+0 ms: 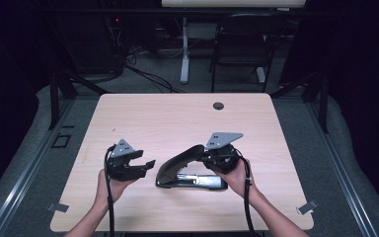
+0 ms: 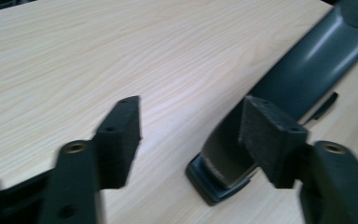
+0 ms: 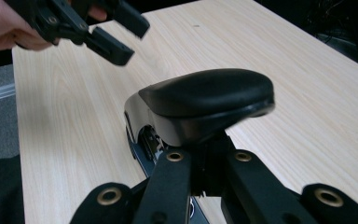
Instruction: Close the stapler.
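Observation:
A large black stapler (image 1: 182,165) lies on the light wooden table (image 1: 177,113), its padded top arm (image 3: 205,95) raised at a slant above the metal base (image 1: 205,181). My right gripper (image 1: 208,157) is shut on the raised end of that arm, and in the right gripper view (image 3: 207,149) the two jaws meet just under it. My left gripper (image 1: 147,159) hovers open just left of the stapler's front end. In the left gripper view (image 2: 191,107) bare table lies between the jaws, and the stapler's front end (image 2: 219,172) sits behind the right pad (image 2: 265,135).
A round cable hole (image 1: 218,105) sits near the table's far edge. Beyond the table are a dark chair (image 1: 242,44), a white desk leg (image 1: 184,49) and cables on the floor. Bare tabletop stretches to the far side and to both sides of the stapler.

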`<state>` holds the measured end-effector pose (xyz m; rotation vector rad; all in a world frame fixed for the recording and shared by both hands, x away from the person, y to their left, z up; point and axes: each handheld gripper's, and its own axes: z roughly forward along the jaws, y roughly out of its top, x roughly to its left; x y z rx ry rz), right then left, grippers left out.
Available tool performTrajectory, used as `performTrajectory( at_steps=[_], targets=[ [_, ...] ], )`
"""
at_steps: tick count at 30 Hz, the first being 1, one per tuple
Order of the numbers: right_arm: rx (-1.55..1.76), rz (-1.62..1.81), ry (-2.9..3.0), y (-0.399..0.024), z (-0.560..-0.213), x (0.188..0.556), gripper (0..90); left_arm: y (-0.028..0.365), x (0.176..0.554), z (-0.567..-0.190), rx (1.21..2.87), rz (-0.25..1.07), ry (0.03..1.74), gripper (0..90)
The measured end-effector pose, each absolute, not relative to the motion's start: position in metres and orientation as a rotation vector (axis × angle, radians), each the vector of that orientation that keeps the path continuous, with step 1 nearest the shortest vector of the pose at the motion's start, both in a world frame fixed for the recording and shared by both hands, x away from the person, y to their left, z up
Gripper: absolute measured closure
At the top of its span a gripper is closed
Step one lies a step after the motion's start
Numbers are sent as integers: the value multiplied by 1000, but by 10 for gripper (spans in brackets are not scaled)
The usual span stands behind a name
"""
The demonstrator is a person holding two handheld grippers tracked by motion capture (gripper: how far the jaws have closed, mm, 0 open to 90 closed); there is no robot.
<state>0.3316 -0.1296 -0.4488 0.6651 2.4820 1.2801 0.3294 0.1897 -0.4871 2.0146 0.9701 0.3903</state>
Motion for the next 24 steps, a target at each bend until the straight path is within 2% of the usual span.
performTrajectory(
  at_steps=[3, 4, 6, 24],
  targets=[
    [674, 1286, 2475, -132, -451, 331, 900, 196, 332, -488, 2008, 380, 999, 243],
    [675, 1279, 2477, -133, -451, 331, 900, 198, 333, -489, 2007, 381, 1006, 189],
    [674, 1282, 2471, -133, -452, 331, 900, 201, 335, -491, 2011, 374, 1020, 157],
    [730, 1221, 2473, -157, -461, 328, 900, 207, 339, -496, 2023, 321, 1035, 139]
  ],
)
